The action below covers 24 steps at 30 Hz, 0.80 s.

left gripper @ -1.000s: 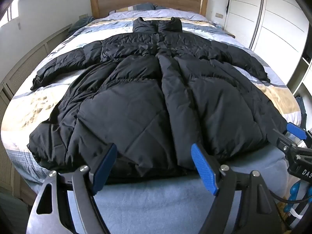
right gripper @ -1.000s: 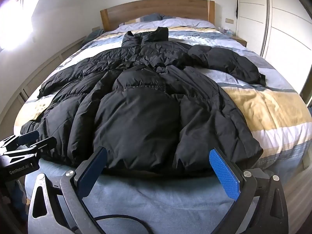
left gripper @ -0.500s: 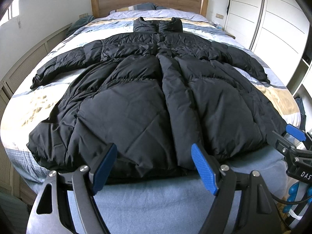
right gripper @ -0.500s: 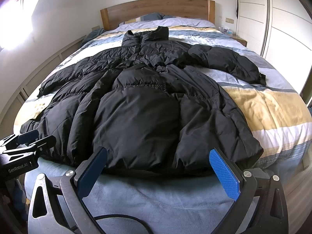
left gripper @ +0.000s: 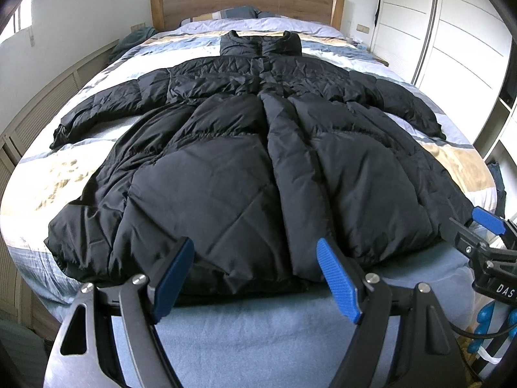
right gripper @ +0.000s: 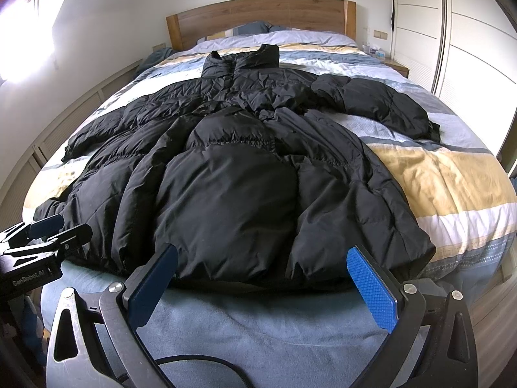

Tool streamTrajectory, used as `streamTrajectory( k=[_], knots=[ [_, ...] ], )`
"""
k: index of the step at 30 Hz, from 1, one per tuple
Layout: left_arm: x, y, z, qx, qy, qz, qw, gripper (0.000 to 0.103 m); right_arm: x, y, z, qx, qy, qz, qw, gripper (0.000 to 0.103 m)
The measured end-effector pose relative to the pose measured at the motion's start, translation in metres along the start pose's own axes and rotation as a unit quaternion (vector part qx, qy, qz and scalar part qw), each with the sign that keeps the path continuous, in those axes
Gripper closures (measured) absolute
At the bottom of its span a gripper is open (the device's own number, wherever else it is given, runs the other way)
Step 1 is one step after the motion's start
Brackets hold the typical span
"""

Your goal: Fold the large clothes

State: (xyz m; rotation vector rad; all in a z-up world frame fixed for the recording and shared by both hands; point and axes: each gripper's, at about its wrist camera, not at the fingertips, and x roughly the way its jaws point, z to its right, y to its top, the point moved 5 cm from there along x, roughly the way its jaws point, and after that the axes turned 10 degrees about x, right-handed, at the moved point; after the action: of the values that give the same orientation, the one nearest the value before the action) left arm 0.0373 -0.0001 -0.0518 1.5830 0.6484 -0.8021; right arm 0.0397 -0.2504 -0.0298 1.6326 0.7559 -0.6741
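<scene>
Coat (left gripper: 245, 161), black and puffy, is lying spread flat on the bed (left gripper: 38, 177), its hem just ahead of both grippers. Left gripper (left gripper: 255, 278) and right gripper (right gripper: 261, 278) are hovering over the bed's foot, jaws wide apart, holding nothing.

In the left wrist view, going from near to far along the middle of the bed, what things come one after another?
left gripper → blue blanket → coat hem → coat collar → pillows → wooden headboard
</scene>
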Motion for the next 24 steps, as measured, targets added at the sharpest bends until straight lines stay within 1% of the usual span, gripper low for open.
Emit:
streamTrajectory(
  k=[24],
  knots=[
    [0.0018, 0.0, -0.0039, -0.004, 0.0, -0.006, 1.0, 0.025, 0.0011, -0.0021, -0.0001, -0.003, -0.001, -0.002, 1.0, 0.0]
  ],
)
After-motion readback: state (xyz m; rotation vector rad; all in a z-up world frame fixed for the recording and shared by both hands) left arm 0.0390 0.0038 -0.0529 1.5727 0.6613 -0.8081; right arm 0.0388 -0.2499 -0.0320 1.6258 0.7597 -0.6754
